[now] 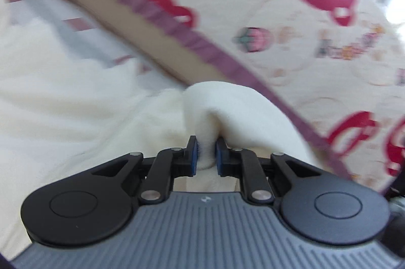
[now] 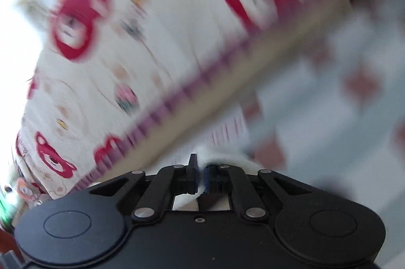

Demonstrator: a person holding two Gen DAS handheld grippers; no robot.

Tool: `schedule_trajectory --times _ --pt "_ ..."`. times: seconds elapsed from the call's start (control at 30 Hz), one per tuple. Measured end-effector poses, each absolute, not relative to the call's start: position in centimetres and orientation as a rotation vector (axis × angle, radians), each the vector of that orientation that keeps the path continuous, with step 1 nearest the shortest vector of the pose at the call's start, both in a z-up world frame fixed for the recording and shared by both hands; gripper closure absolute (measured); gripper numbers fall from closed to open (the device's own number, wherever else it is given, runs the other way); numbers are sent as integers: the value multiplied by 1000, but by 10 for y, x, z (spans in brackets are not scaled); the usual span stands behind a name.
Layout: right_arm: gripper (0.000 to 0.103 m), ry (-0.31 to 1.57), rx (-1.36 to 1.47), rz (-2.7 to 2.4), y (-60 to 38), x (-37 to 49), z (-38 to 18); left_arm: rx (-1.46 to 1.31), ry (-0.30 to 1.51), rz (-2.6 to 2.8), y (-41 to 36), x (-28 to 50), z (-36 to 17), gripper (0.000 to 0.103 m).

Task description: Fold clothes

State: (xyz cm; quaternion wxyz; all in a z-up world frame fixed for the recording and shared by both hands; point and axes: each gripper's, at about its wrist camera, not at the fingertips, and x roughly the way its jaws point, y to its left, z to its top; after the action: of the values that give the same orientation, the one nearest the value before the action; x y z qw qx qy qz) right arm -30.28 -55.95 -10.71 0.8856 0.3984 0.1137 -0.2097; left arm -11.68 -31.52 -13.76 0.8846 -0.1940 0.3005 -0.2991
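Observation:
A fluffy white garment (image 1: 76,104) spreads over the lower left of the left wrist view. My left gripper (image 1: 206,143) is shut on a raised fold of it (image 1: 227,104), which bulges up between the blue pads. In the right wrist view my right gripper (image 2: 200,167) is shut on a small bit of the same white fabric (image 2: 222,155). That view is heavily blurred, so the rest of the garment is hard to make out.
A cream bed cover with red bear prints and a purple trim (image 1: 278,16) (image 2: 126,54) fills the far side of both views. A pale checked sheet with red and grey marks (image 1: 50,11) (image 2: 329,92) lies beside it. Bright window light is at the top corners.

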Motion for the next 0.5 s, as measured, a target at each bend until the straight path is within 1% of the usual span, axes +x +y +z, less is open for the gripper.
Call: schedule_trajectory --times 0.1,0.17,0.23,0.27,0.3,0.33,0.37,0.4,0.43,0.5 --pt "96 197 631 -453 -567 -345 -38 -210 559 -767 -348 -140 -125 89" --pt "96 242 496 -550 -570 -364 -4 -176 573 -870 -370 -152 -123 86" --pt "96 312 391 -709 -586 -372 7 -182 608 -909 -389 -161 -123 78" --pt "96 348 338 -787 -595 -376 12 -172 617 -916 -396 -167 -125 67" --pt "96 434 280 -856 -617 -368 0 -154 615 -926 -402 -173 -126 61" --pt "94 519 221 -924 -639 -361 -12 -132 611 -935 -408 -178 -127 60" --pt "95 606 159 -989 -661 -354 -24 -107 611 -941 -412 -182 -129 60" --pt "94 731 8 -1011 -678 -339 -44 -76 623 -941 -416 -185 -132 60" --pt "90 780 -47 -982 -692 -331 -63 -42 640 -937 -420 -186 -136 60" --pt "88 792 120 -882 -727 -337 -91 35 672 -934 -429 -189 -143 60"
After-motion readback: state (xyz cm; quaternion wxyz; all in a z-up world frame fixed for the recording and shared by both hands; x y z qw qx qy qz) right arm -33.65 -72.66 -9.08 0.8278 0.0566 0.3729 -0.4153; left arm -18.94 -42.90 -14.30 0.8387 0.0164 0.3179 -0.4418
